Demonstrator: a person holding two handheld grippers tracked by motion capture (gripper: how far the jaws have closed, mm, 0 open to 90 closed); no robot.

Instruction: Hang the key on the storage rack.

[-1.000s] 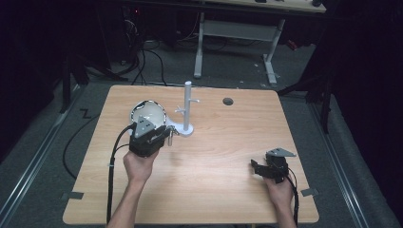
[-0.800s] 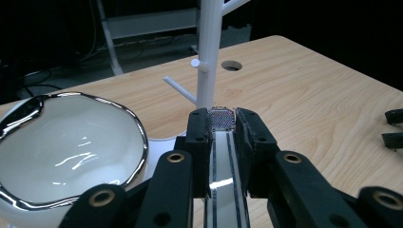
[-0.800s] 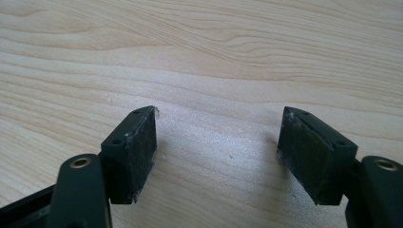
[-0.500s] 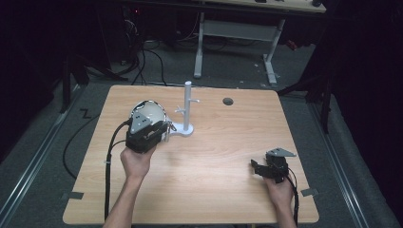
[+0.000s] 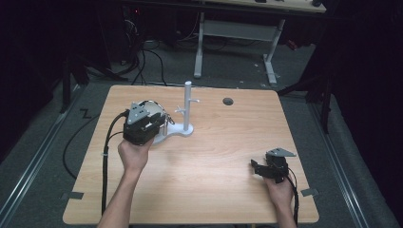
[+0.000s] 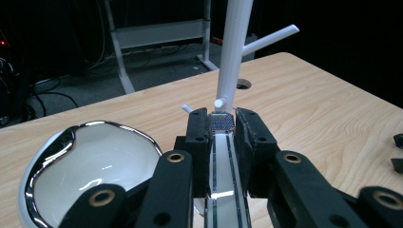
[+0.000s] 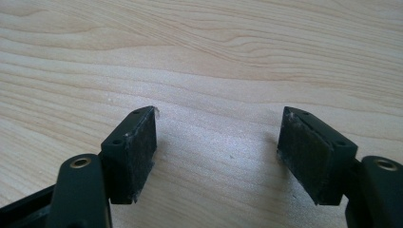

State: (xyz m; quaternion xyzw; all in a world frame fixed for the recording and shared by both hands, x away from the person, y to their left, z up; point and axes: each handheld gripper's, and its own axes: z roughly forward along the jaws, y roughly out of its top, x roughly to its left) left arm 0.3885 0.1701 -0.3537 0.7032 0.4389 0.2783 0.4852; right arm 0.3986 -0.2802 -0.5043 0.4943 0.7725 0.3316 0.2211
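Note:
A white mug (image 6: 90,166) with a shiny silver rim hangs beside my left gripper (image 6: 222,124), which is shut on its flat striped handle (image 6: 223,166). In the high view the left gripper (image 5: 164,124) holds the mug (image 5: 153,110) just left of a white peg stand (image 5: 188,107). The stand's pole (image 6: 235,52) rises right behind the jaw tips, one short peg almost touching them. My right gripper (image 7: 216,142) is open over bare wood, nothing between its pads. It rests low at the table's front right (image 5: 255,167).
The stand's flat base (image 5: 179,131) sits on the wooden table (image 5: 223,142). A round cable hole (image 5: 228,101) lies at the back right of the stand. Dark floor, cables and a desk frame (image 5: 233,31) lie beyond the far edge.
My left gripper has moved slightly away from the person with the mug, closer to the stand. The right gripper has stayed in place.

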